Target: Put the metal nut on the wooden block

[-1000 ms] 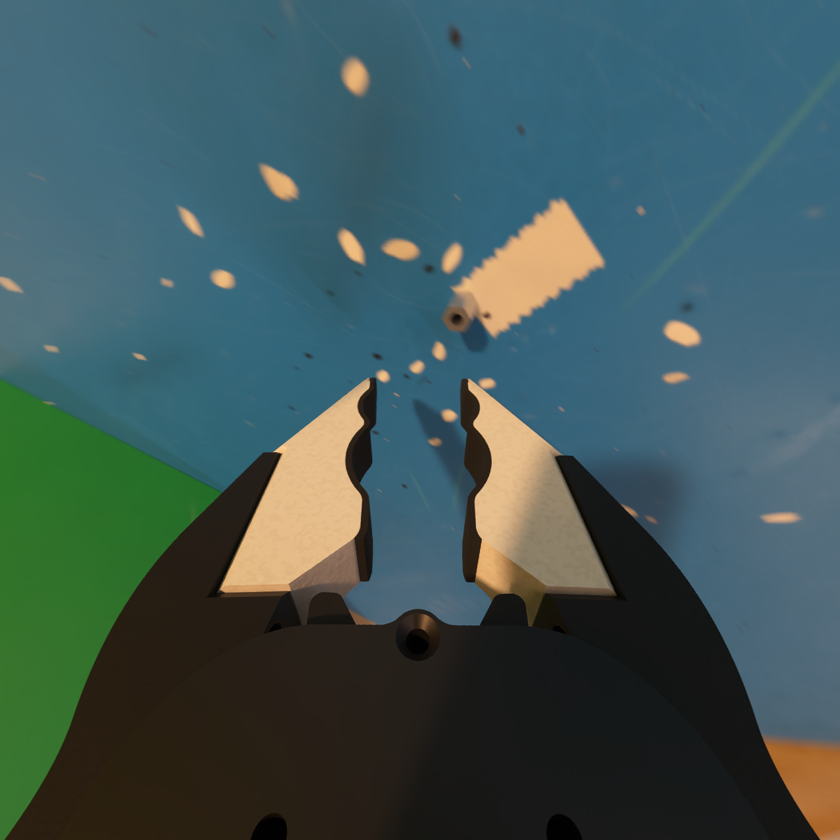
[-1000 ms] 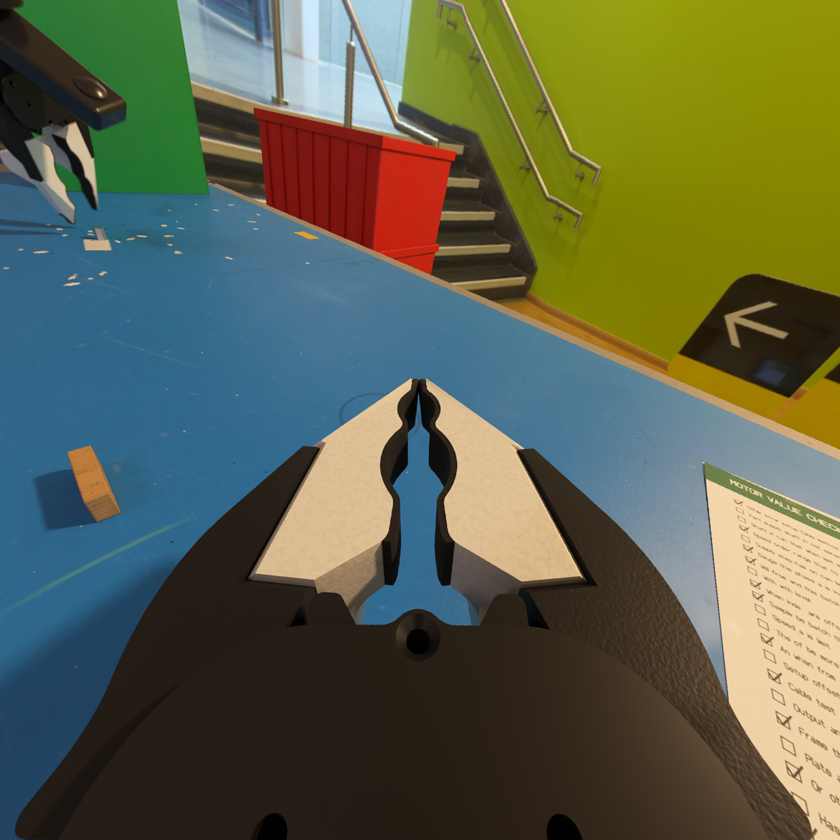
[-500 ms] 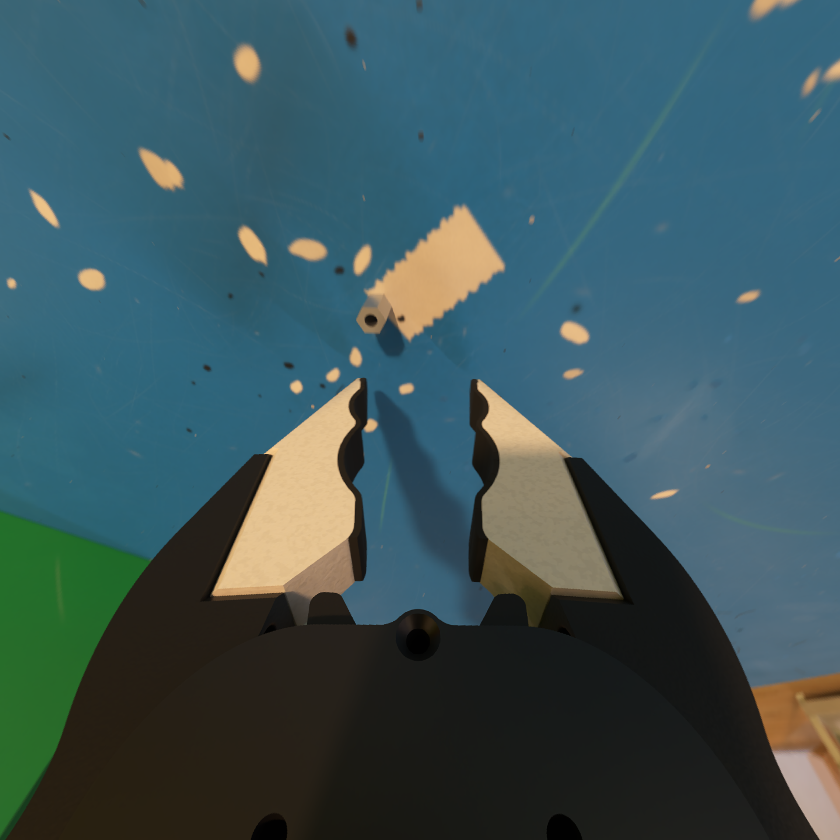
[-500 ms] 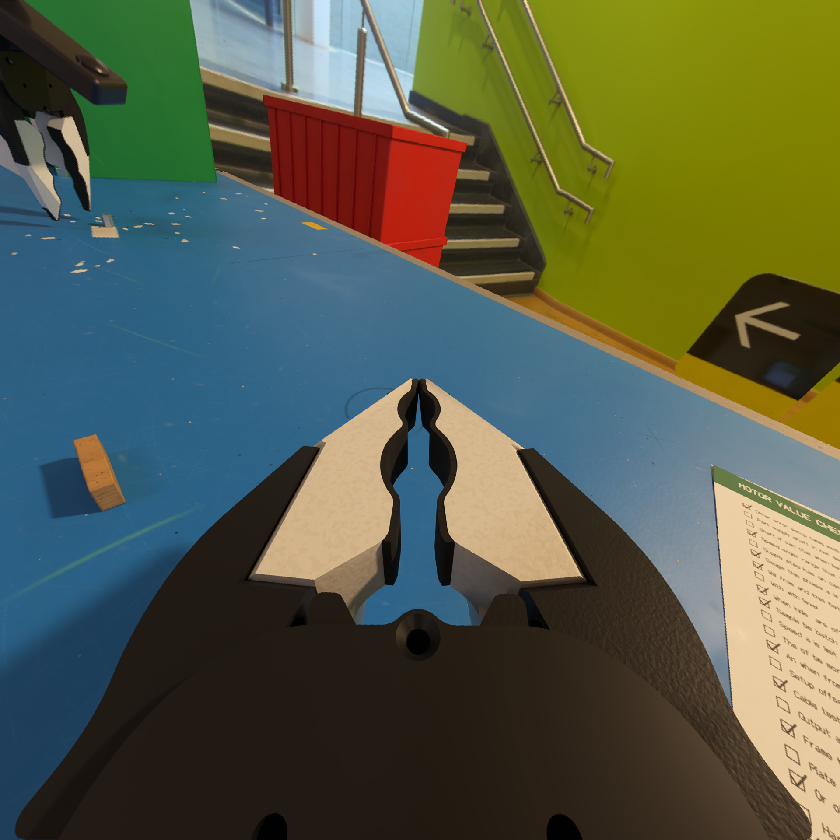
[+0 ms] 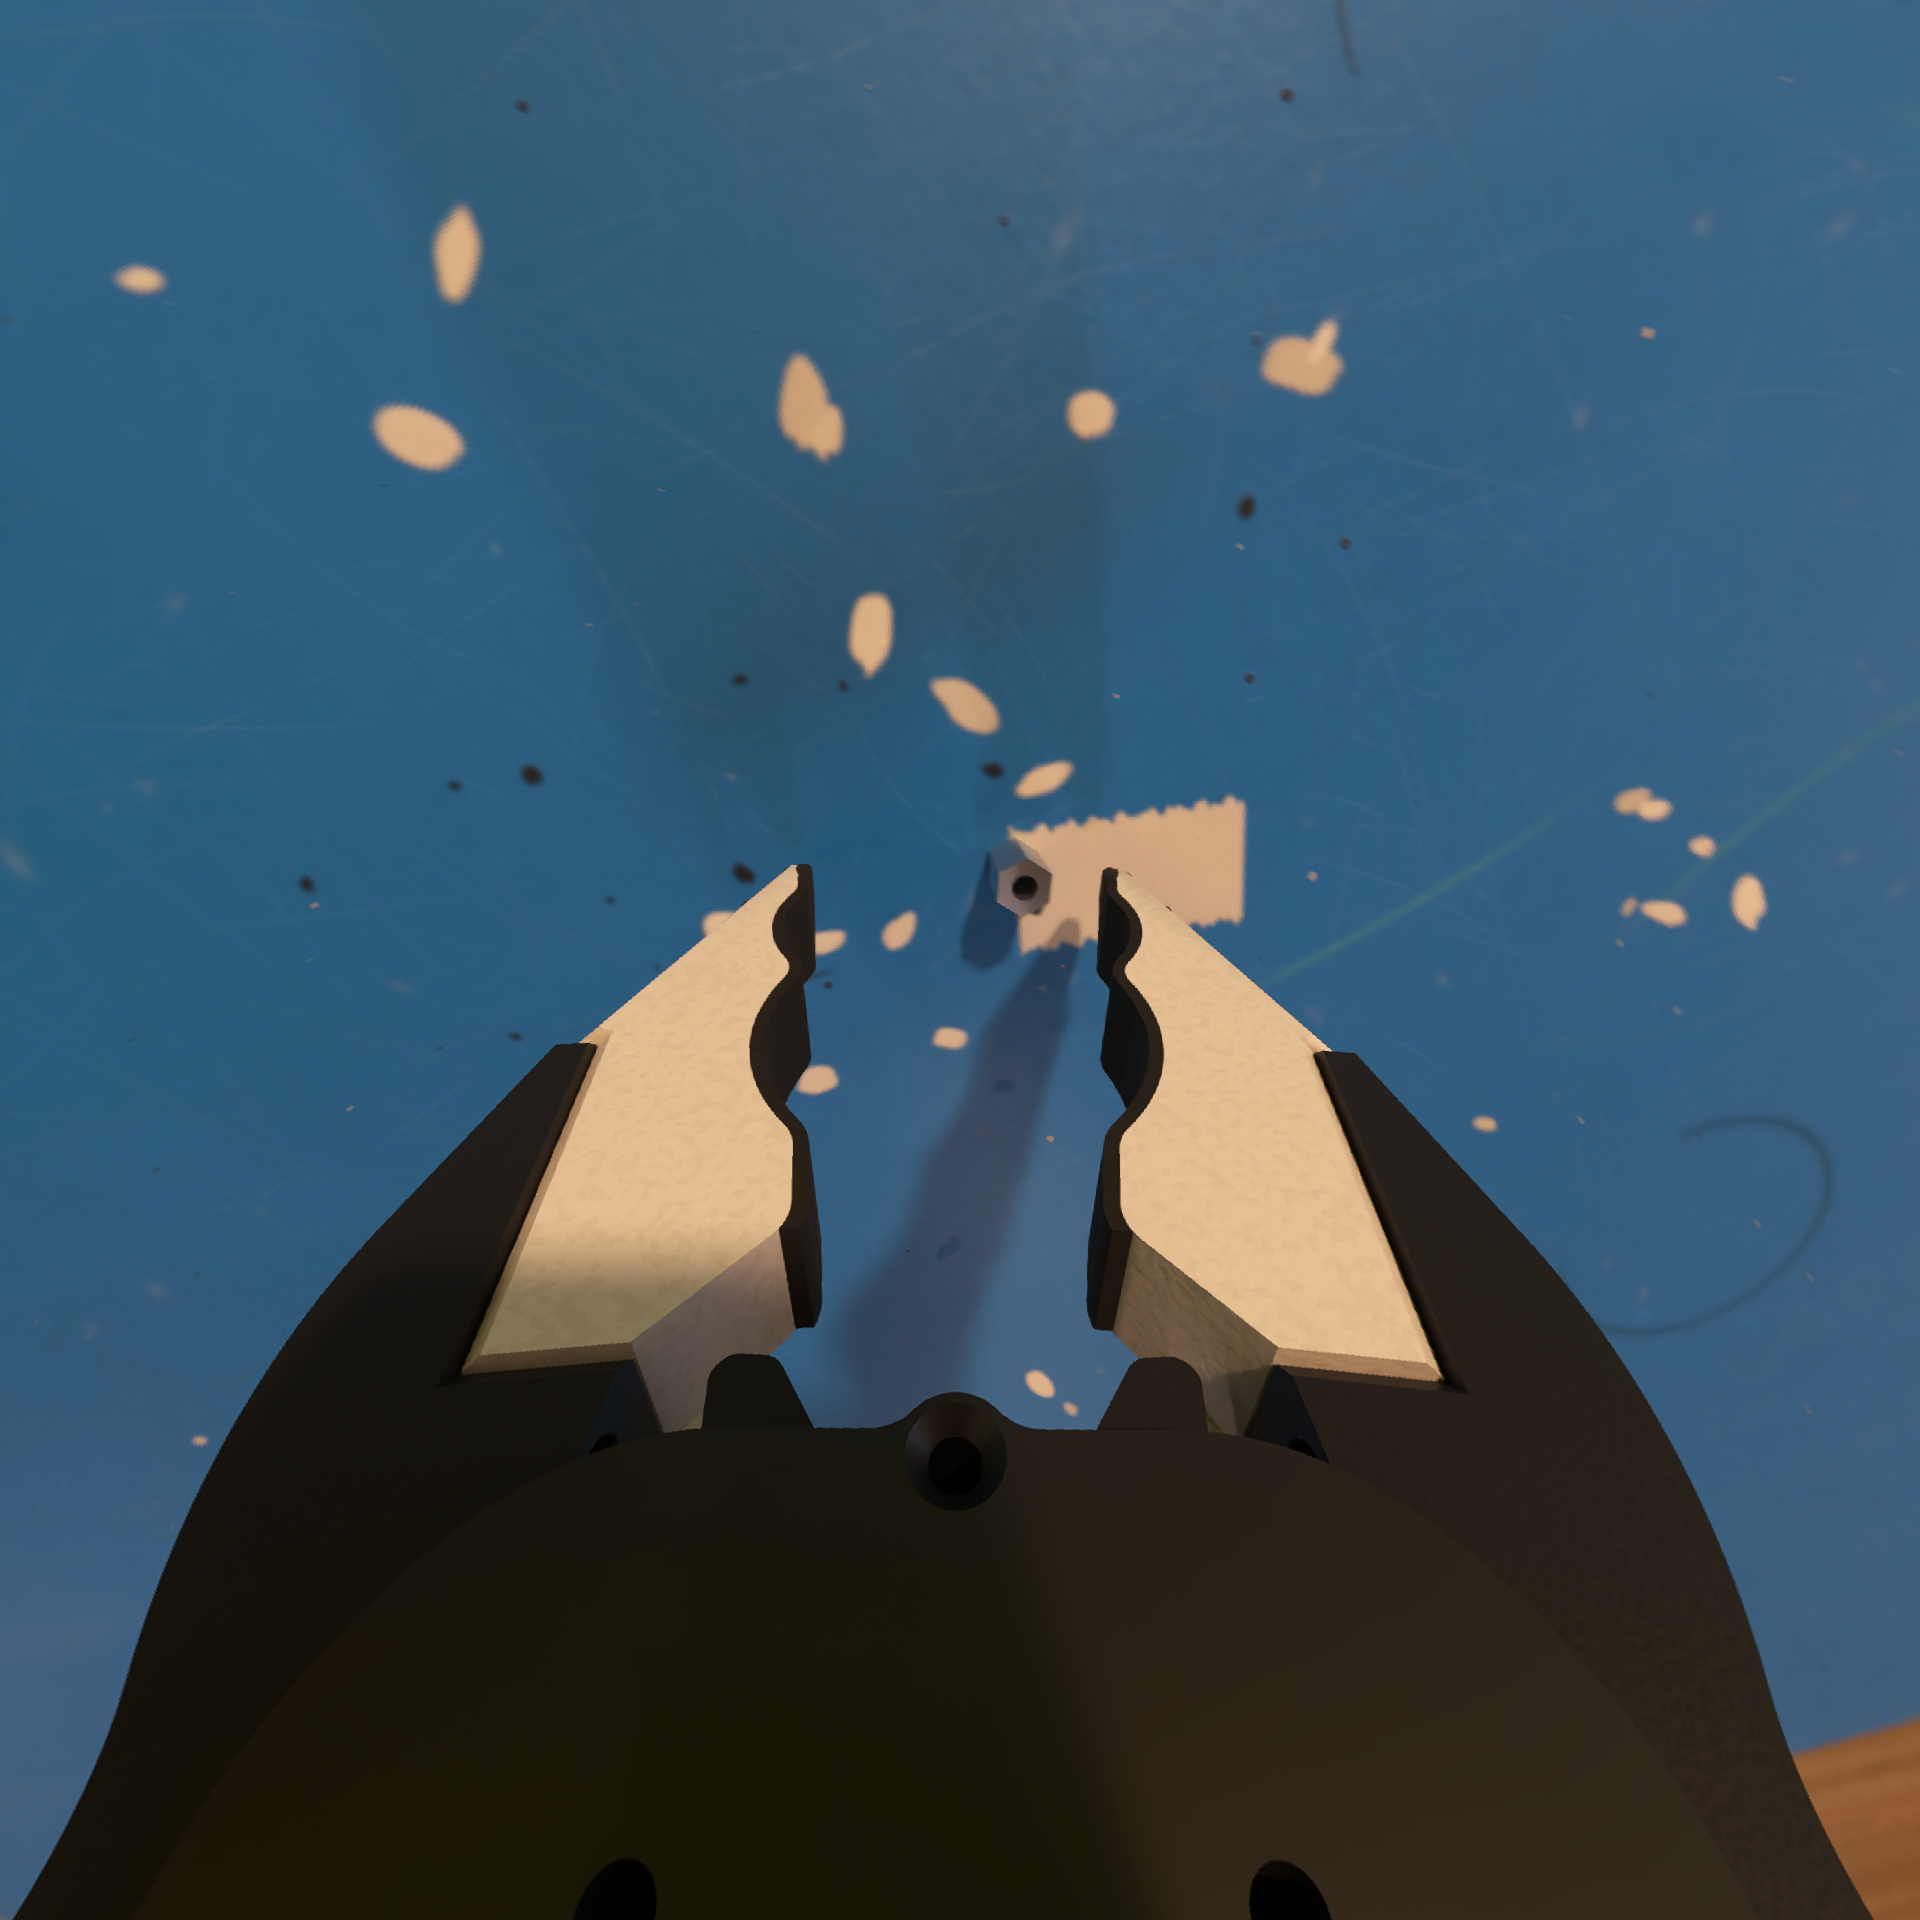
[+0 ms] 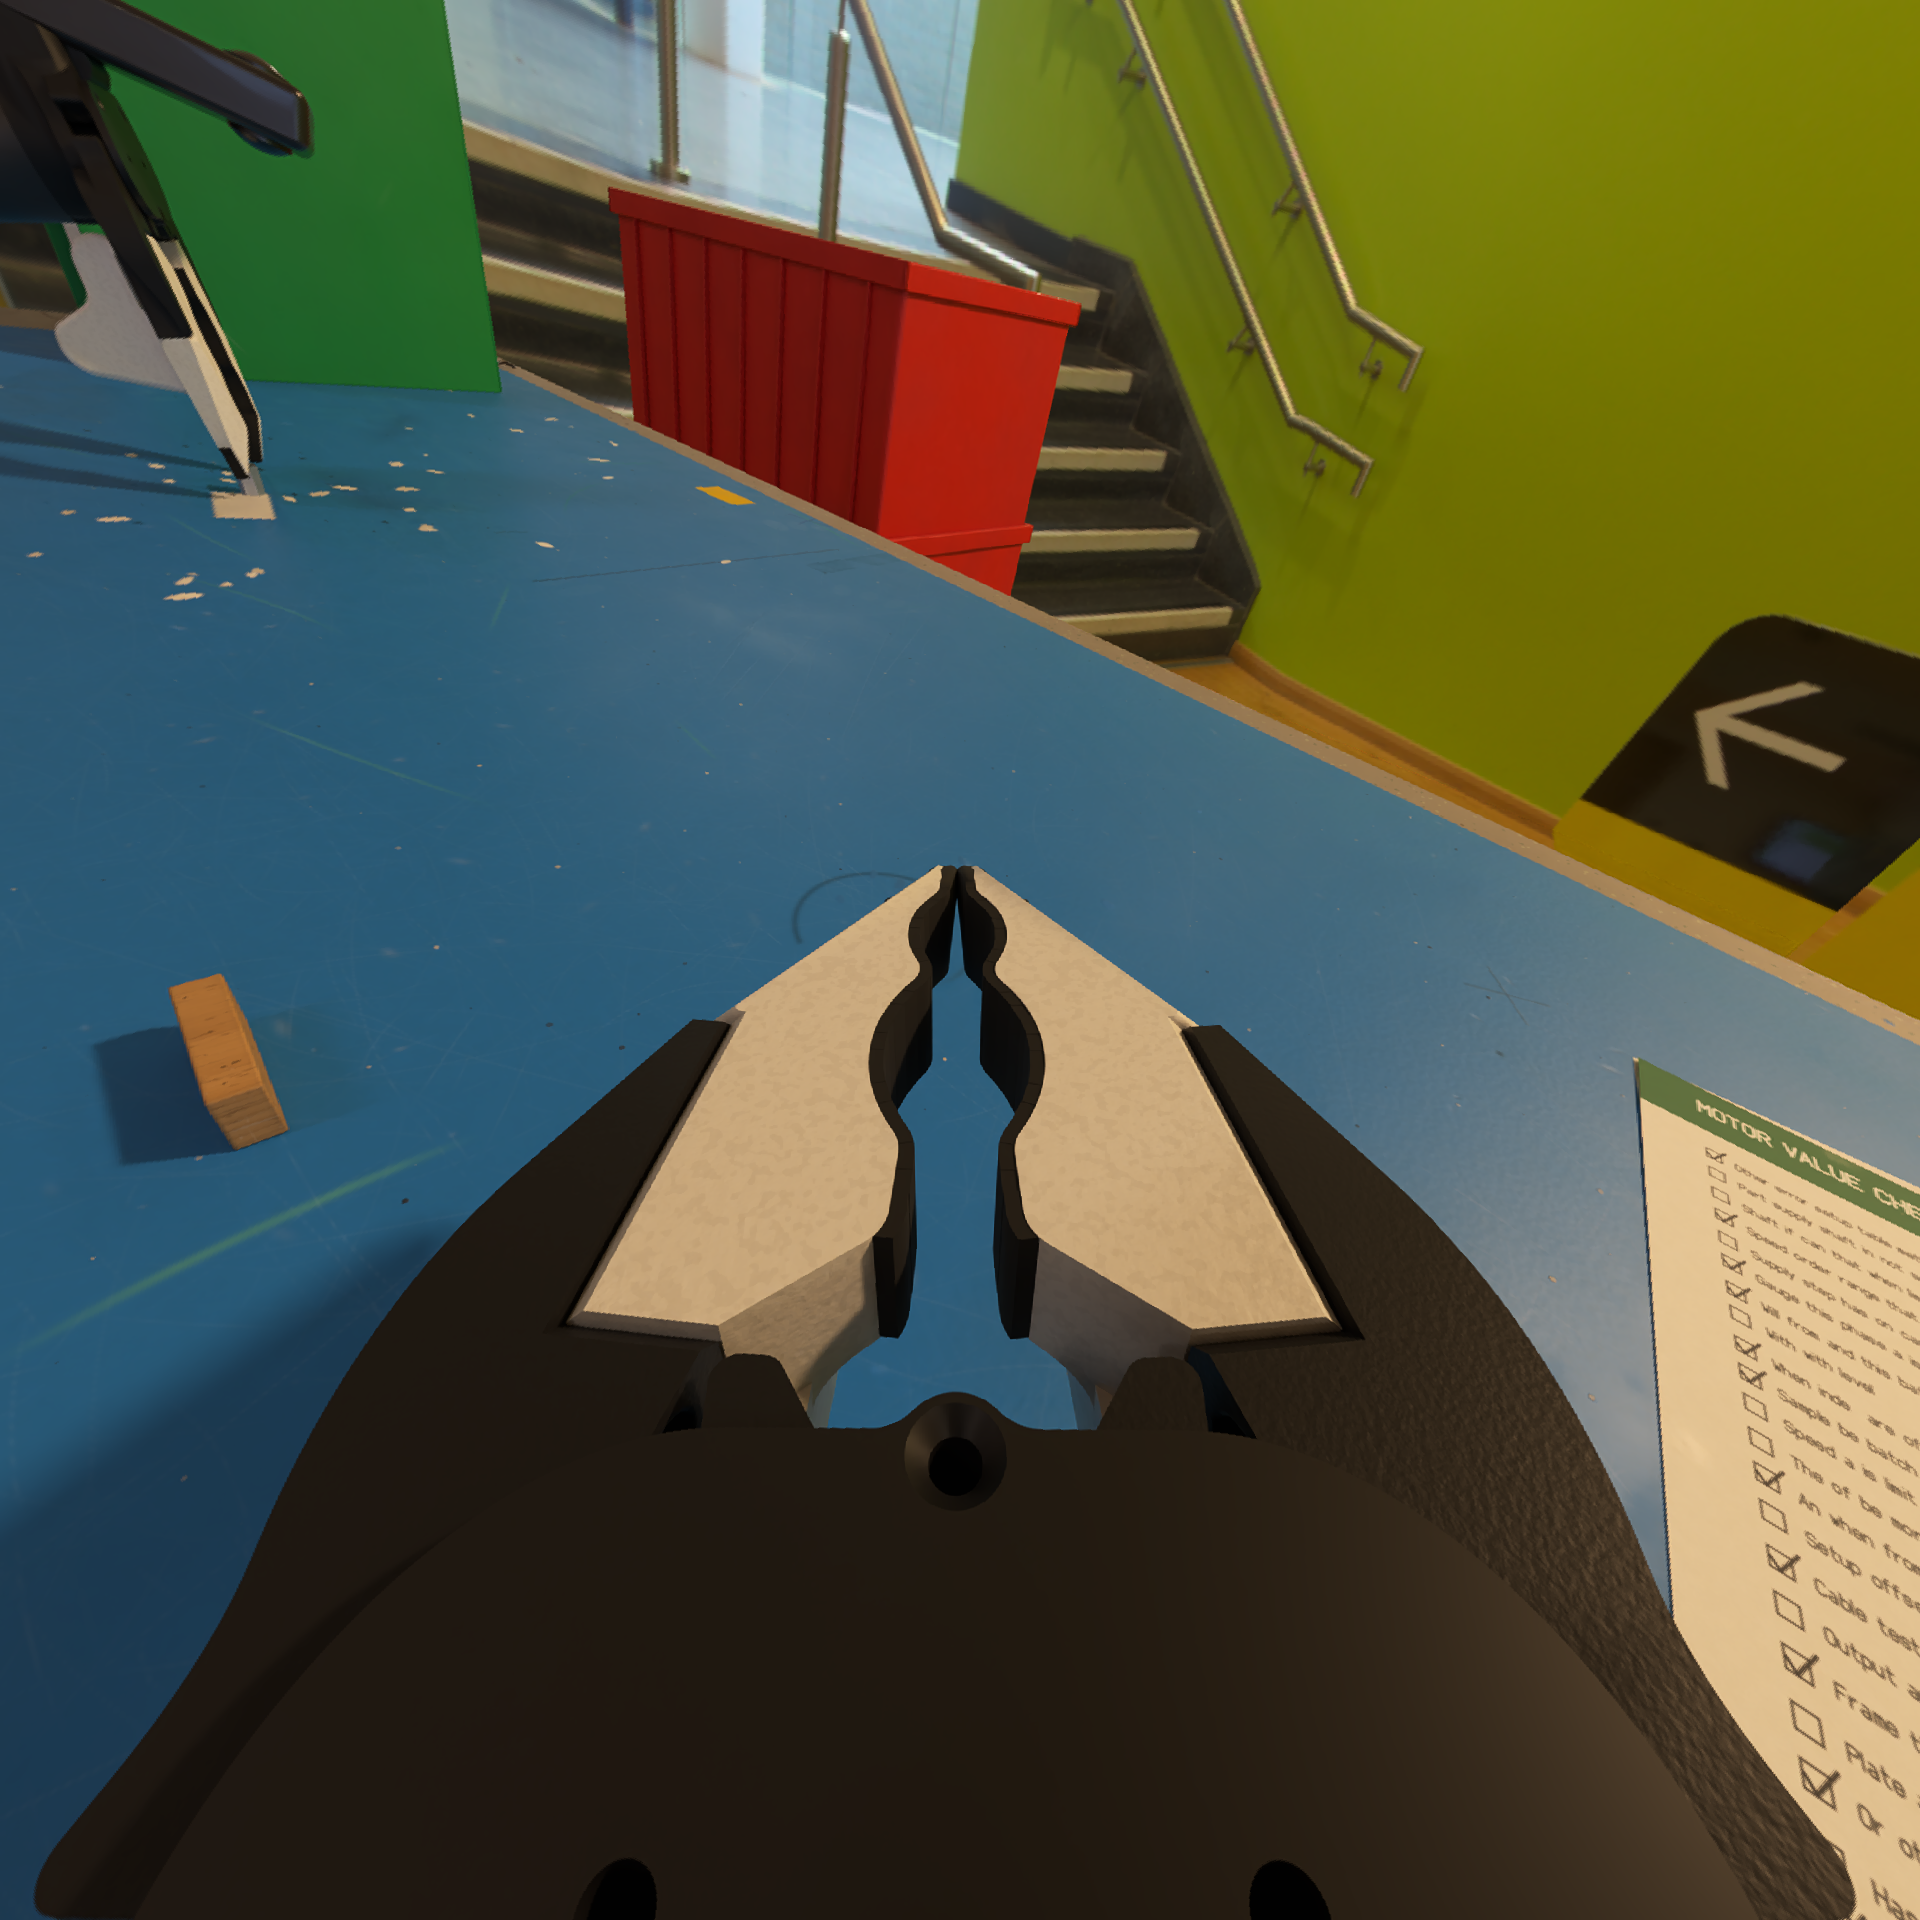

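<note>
The metal nut (image 5: 1022,889) is a small grey hexagonal piece standing on the blue table, at the left end of a pale jagged patch (image 5: 1153,862). My left gripper (image 5: 954,885) is open, pointing down, with the nut just beyond and between its fingertips, nearer the right one. In the right wrist view the left gripper (image 6: 234,447) stands far left with its tips down at the nut (image 6: 252,481). The wooden block (image 6: 227,1060) lies on the table at the left. My right gripper (image 6: 956,873) is shut and empty, hovering over the table to the right of the block.
Pale chips and dark specks are scattered around the nut. A printed checklist sheet (image 6: 1808,1455) lies at the right. The table edge (image 6: 1143,665) runs diagonally behind; beyond it stand a red bin (image 6: 831,384), stairs and a green wall.
The left gripper has opened wider, descended and turned, so the nut now sits right between its fingertips. The right gripper stays shut and has shifted only slightly.
</note>
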